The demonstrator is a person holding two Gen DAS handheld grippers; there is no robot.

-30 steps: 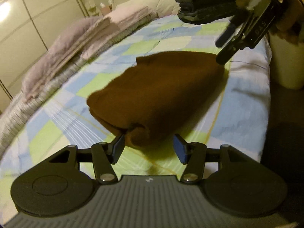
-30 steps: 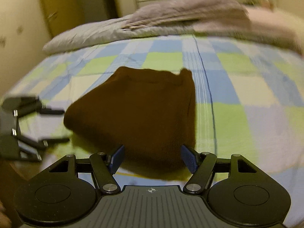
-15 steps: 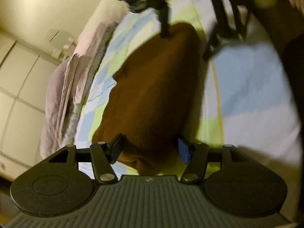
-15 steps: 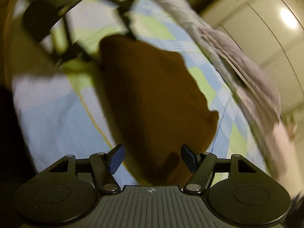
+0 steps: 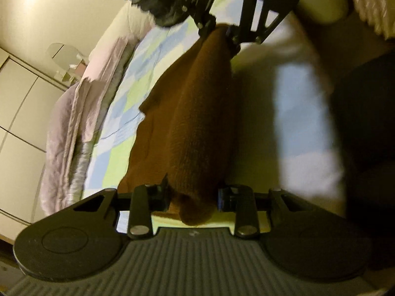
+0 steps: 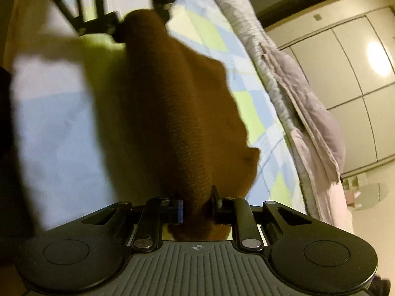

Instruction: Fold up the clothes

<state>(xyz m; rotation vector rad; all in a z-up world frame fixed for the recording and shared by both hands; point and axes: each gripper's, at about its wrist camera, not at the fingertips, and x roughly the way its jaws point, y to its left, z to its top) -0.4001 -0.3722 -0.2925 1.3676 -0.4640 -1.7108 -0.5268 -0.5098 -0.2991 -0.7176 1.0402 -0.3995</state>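
A folded brown garment (image 5: 197, 123) lies lengthwise on the checked bed sheet (image 5: 296, 111), and I hold it at both ends. My left gripper (image 5: 193, 196) is shut on the thick near end, which bulges between the fingers. At the far end in that view, my right gripper (image 5: 218, 33) grips the cloth. The right wrist view shows the same garment (image 6: 177, 111) from the other side: my right gripper (image 6: 197, 202) pinches a fold tightly, and my left gripper (image 6: 139, 18) sits at the far end. The held edge looks raised slightly off the sheet.
Grey and pink blankets (image 5: 74, 123) are piled along the far side of the bed (image 6: 308, 111). A dark stack of folded clothes (image 5: 153, 0) sits behind the right gripper. Wardrobe doors (image 6: 345, 61) stand beyond. The bed edge and dark floor (image 5: 365, 123) are to the right.
Both grippers rolled sideways, moved onto opposite ends of the brown garment and closed on it. They were open and clear of the cloth one second ago.
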